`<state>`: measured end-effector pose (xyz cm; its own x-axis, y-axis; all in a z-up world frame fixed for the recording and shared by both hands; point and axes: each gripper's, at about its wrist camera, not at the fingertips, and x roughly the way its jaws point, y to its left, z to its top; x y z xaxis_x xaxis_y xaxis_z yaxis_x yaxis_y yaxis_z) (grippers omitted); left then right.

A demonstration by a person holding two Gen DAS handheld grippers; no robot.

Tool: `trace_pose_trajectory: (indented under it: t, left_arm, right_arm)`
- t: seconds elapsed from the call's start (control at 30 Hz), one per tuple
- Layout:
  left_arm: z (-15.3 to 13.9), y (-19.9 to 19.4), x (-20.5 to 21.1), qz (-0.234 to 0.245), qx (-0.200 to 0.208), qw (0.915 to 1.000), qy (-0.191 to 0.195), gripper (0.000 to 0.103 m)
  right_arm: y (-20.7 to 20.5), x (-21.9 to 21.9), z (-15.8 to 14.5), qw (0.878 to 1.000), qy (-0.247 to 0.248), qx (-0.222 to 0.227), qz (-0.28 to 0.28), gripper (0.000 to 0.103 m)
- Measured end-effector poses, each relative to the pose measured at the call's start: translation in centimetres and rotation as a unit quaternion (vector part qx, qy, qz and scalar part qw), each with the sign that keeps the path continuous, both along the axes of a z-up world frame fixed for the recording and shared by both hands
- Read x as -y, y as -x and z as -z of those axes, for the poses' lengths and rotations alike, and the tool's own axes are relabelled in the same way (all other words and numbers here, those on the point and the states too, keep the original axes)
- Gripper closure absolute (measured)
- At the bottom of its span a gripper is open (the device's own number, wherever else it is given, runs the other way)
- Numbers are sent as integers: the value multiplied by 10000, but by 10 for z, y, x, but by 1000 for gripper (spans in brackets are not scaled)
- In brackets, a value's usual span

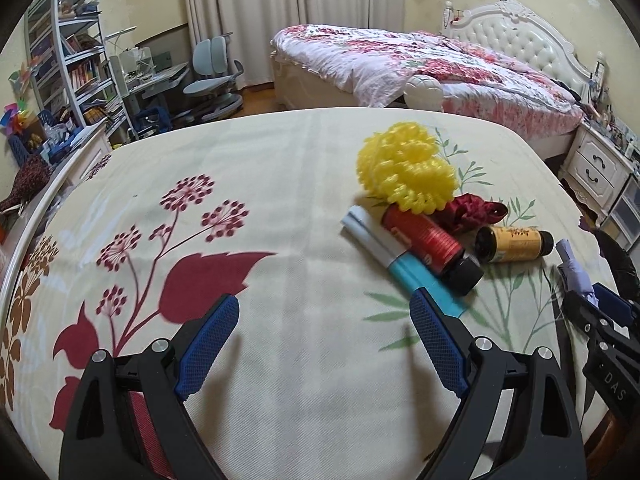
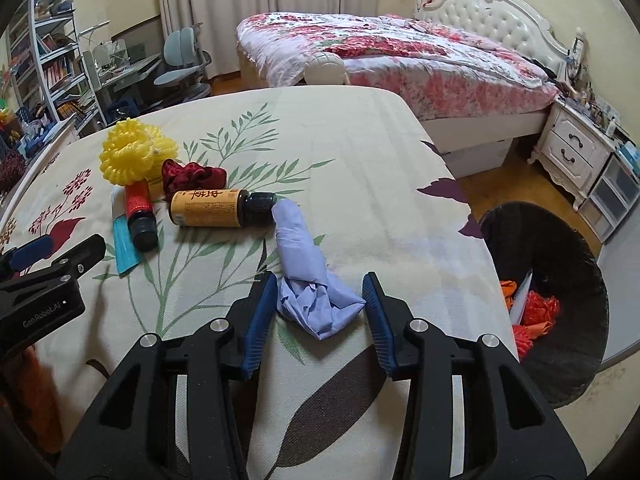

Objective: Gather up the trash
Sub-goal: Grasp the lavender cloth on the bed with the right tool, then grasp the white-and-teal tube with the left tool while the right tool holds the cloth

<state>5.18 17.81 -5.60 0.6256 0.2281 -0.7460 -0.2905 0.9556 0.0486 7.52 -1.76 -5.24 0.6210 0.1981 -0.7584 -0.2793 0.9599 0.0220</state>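
Note:
My right gripper (image 2: 320, 278) is shut on a crumpled lavender wad (image 2: 304, 264), its blue pads pressing both sides of the wad's near end as it lies on the floral tablecloth (image 2: 360, 160). In the left wrist view the wad (image 1: 574, 268) shows at the far right. My left gripper (image 1: 324, 298) hangs open over bare cloth, nothing between its fingers. Just beyond its right finger lie a blue-and-white packet (image 1: 400, 260), a red bottle (image 1: 430, 248), an amber bottle (image 1: 514, 244), a dark red scrunchie (image 1: 472, 212) and a yellow mesh ball (image 1: 406, 168).
A black-lined trash bin (image 2: 560, 240) holding orange scraps stands on the floor off the table's right edge. Behind the table are a bed (image 2: 400, 52), a white nightstand (image 2: 572, 152), a desk chair (image 2: 184, 64) and bookshelves (image 2: 44, 60).

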Motion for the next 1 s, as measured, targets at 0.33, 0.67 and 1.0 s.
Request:
trace_pose_trajectory:
  t: [0.33, 0.67, 1.0]
  left_arm:
    - [2, -21, 9, 11, -136, 9999, -24, 16]
    - [5, -11, 4, 21, -256, 9996, -74, 16]
    - [2, -5, -3, 29, -190, 9998, 90, 16]
  right_arm:
    - [-4, 4, 1, 9999, -111, -37, -35, 60]
    - [-6, 3, 2, 9999, -107, -39, -63, 58]
    - [-5, 2, 3, 9999, -81, -22, -79, 57]
